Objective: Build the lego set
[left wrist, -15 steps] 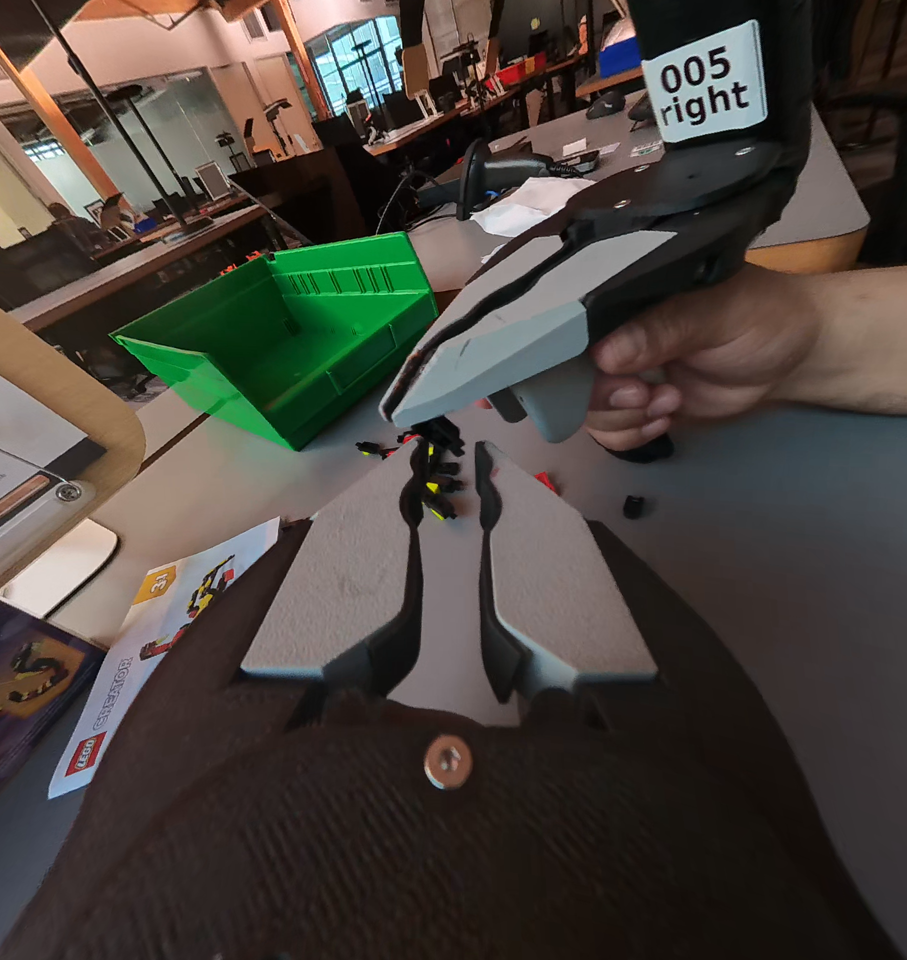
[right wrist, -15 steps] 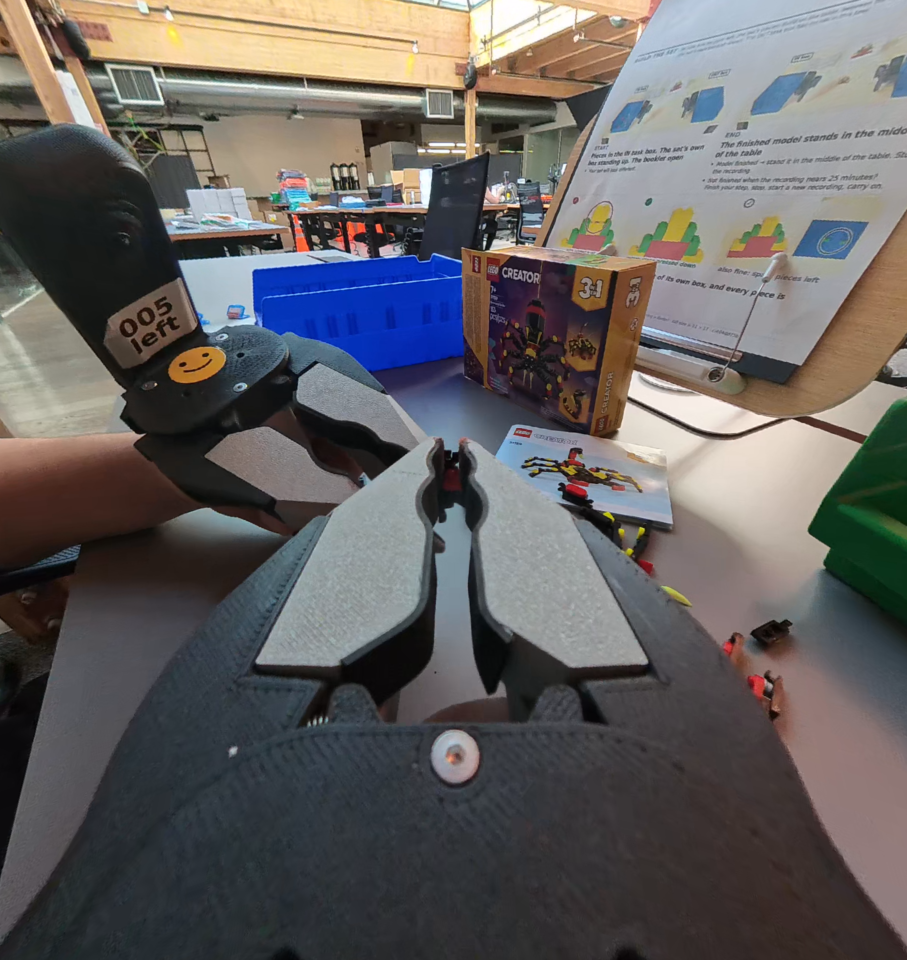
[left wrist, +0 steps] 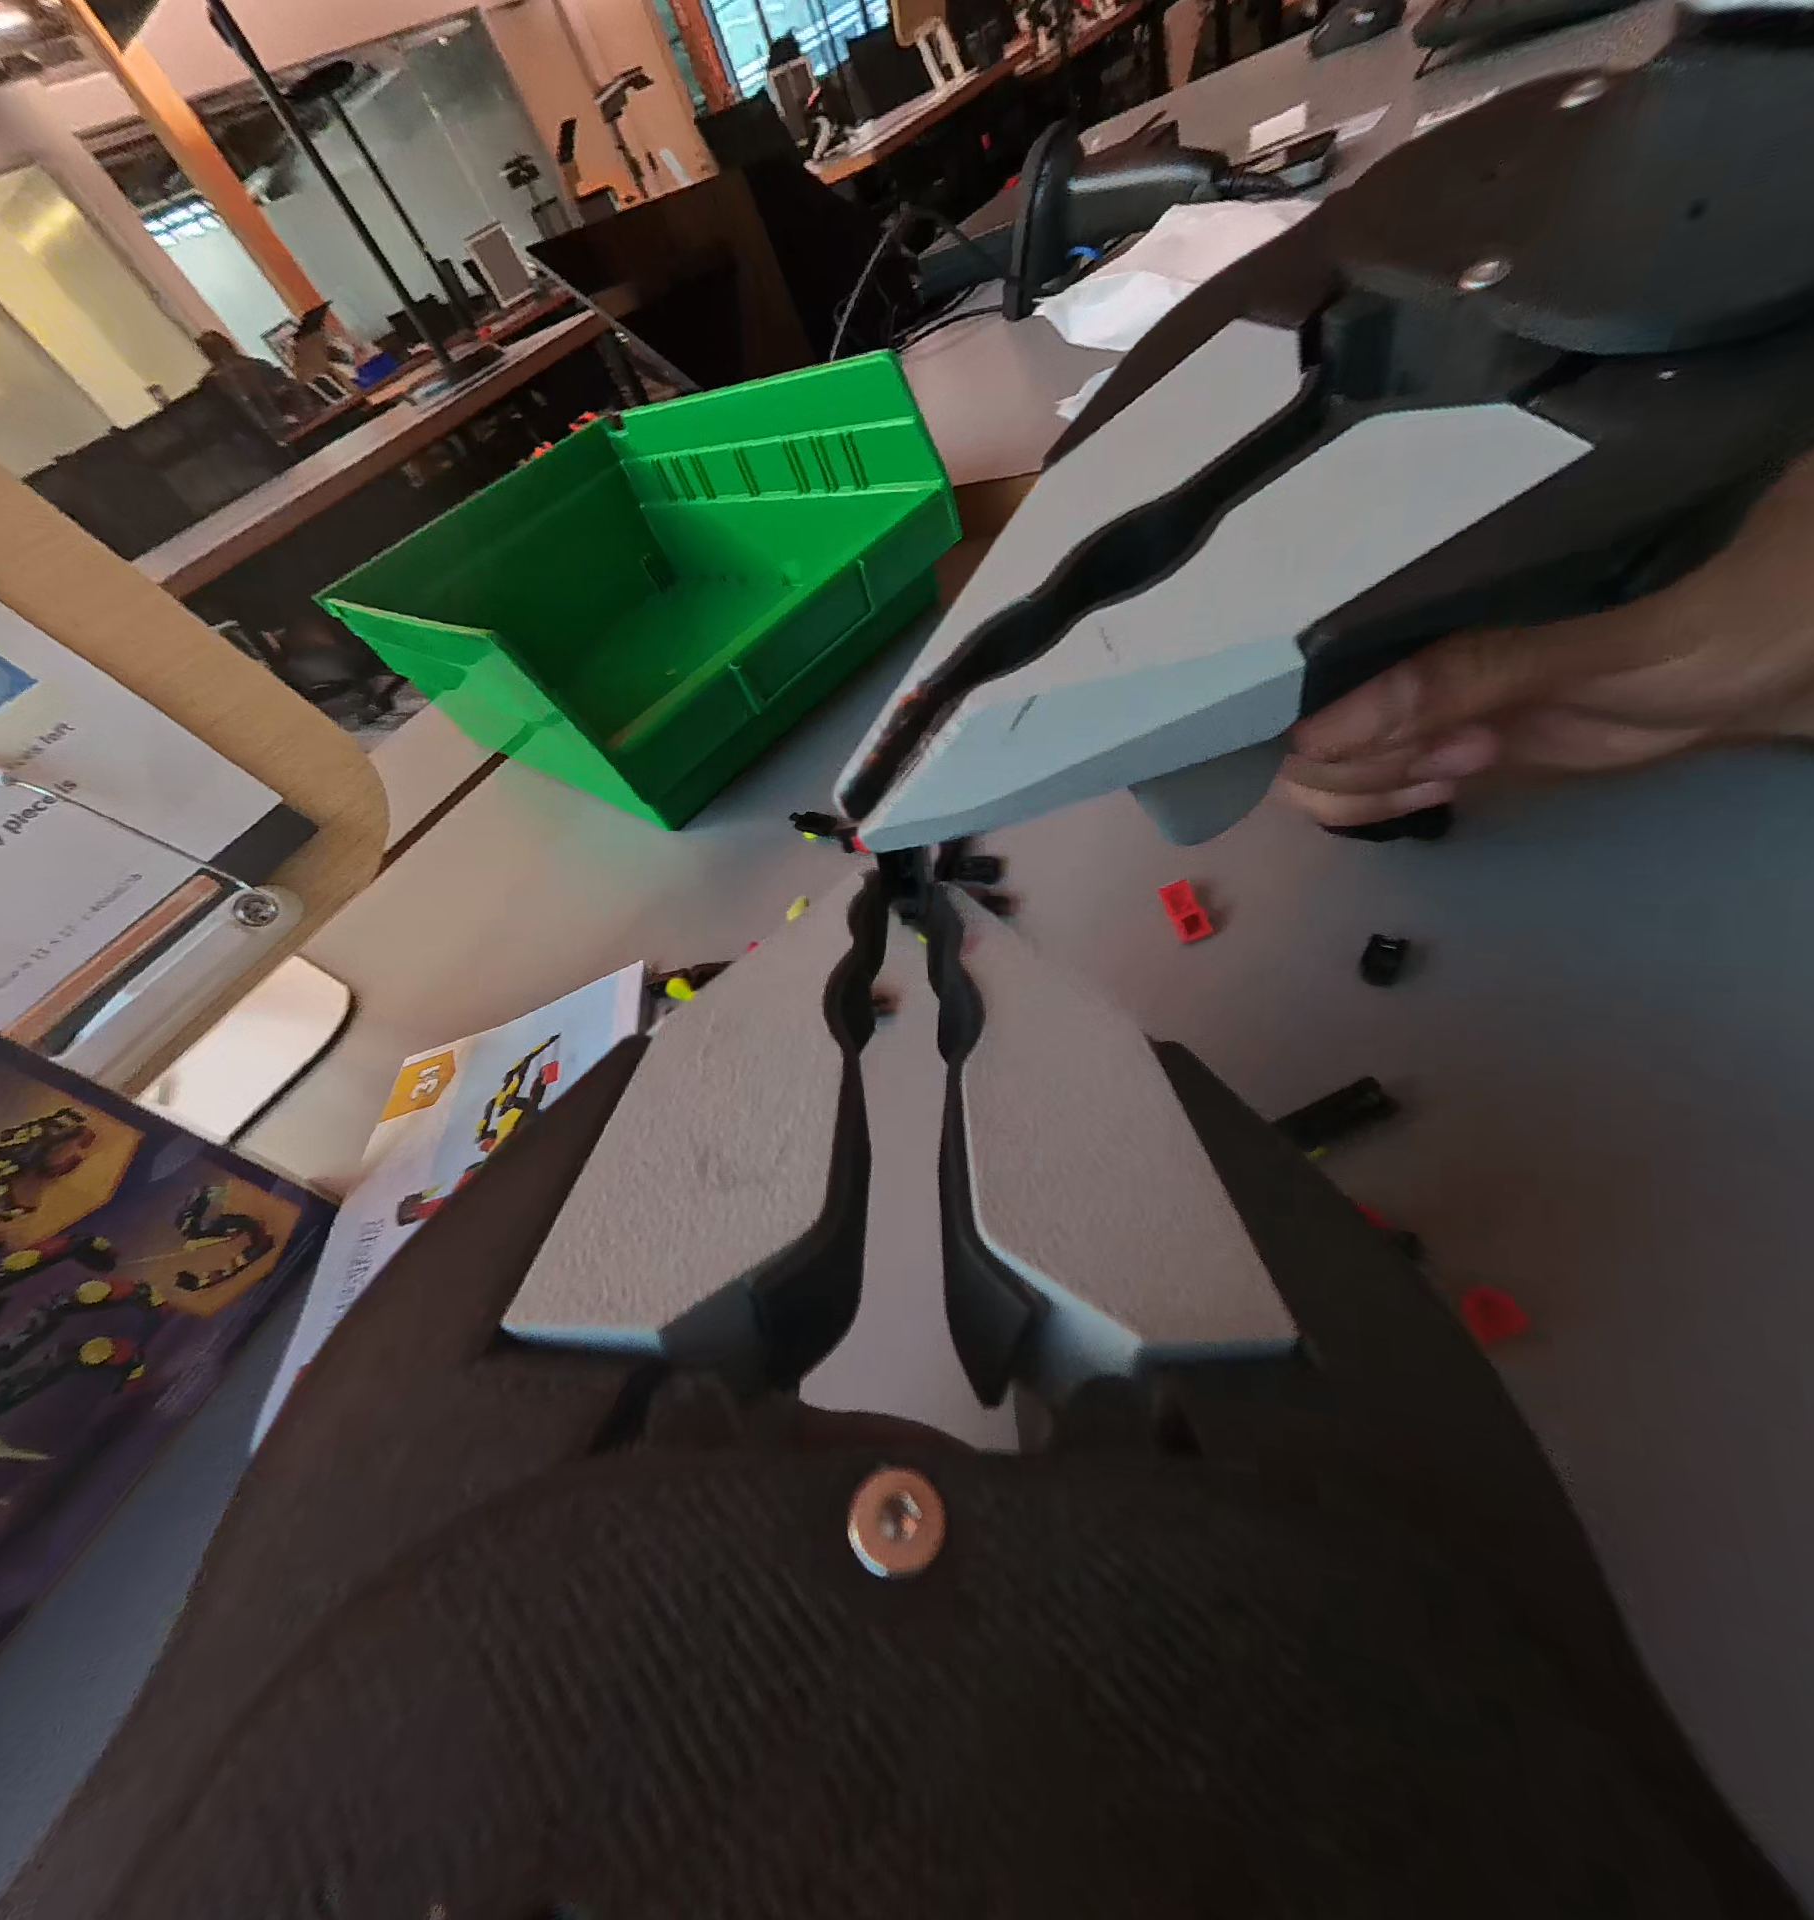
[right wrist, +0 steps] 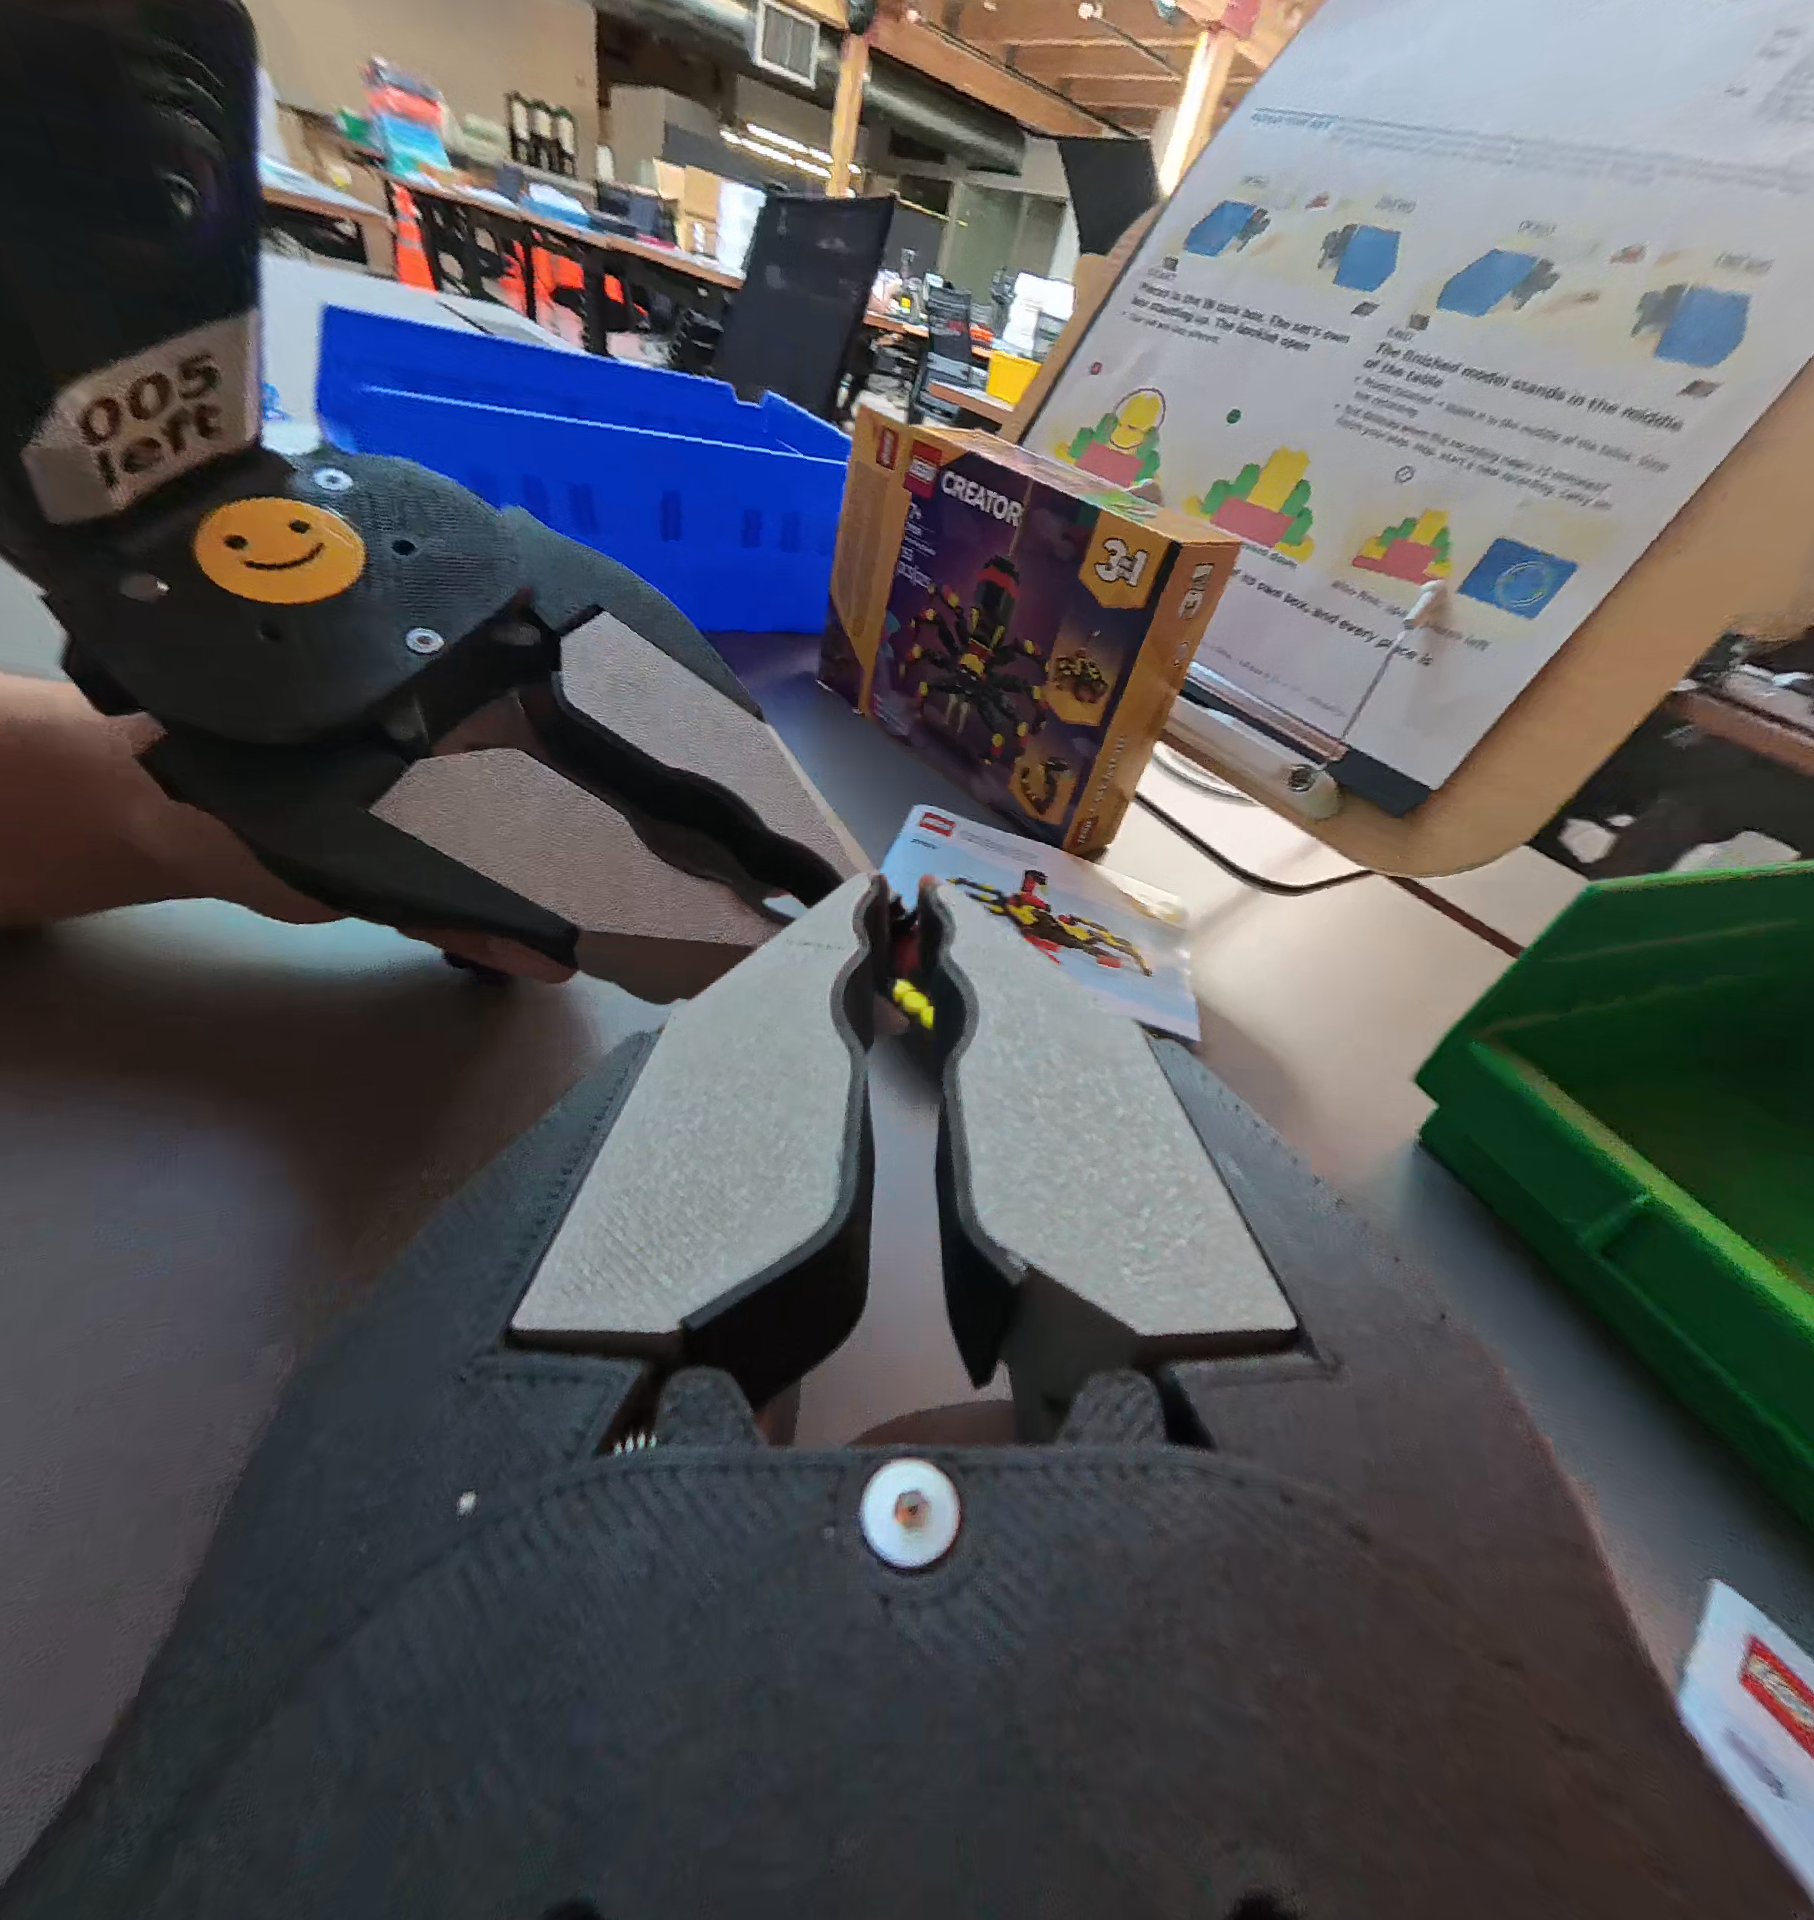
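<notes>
**Both hand-held grippers meeting over a small brick build**

I am holding my right hand-held gripper (right wrist: 903, 935) nearly shut, its fingertips pinching a small red and black brick assembly (right wrist: 908, 951) with a yellow piece on it. The pads are pressing on it from both sides in the right wrist view. In the left wrist view the same gripper is reaching in from the upper right, its tips close together with a bit of red showing between them, just above a black brick cluster (left wrist: 908, 878).

I am holding my left hand-held gripper (left wrist: 903, 909) with its fingers standing a narrow gap apart around that black cluster. The view is blurred there, so I cannot tell whether the pads are pressing on it or only flanking it. The two grippers' tips are almost touching each other.

Around them on the grey desk (left wrist: 1609, 1039), loose pieces are lying: a red brick (left wrist: 1185, 912), a black piece (left wrist: 1385, 958) and small yellow bits (left wrist: 797, 908). An instruction booklet (right wrist: 1069, 925) is lying flat just beyond my right fingertips, and a toy set box (right wrist: 1017, 634) is standing upright behind it. A green bin (left wrist: 695, 623) is sitting further back, a blue bin (right wrist: 591, 468) is behind the left gripper, and a wooden board with a printed sheet (right wrist: 1454, 416) is leaning by the box.
</notes>
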`<control>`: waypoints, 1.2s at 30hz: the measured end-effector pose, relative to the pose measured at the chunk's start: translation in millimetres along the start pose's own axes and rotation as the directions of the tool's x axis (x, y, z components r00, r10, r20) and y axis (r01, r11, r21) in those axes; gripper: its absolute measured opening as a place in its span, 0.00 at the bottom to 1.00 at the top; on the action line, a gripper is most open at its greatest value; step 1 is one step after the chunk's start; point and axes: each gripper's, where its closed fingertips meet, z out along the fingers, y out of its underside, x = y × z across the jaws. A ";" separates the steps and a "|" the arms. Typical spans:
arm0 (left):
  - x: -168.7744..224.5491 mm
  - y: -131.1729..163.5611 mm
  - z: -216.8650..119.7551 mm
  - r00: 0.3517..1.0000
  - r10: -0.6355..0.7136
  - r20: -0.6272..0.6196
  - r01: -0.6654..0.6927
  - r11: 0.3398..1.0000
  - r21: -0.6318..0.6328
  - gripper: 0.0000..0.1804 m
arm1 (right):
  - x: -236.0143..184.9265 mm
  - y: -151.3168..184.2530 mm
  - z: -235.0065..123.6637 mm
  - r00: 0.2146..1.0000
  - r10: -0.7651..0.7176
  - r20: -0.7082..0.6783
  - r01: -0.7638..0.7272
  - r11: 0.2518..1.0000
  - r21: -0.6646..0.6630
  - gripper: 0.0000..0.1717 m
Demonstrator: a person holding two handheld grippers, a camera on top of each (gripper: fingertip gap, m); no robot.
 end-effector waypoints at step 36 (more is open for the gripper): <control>38.3 -141.9 -98.3 0.995 0.077 0.056 -0.095 0.853 0.513 0.01 | -49.8 -158.8 -90.1 0.855 0.322 0.406 -0.443 0.862 0.248 0.00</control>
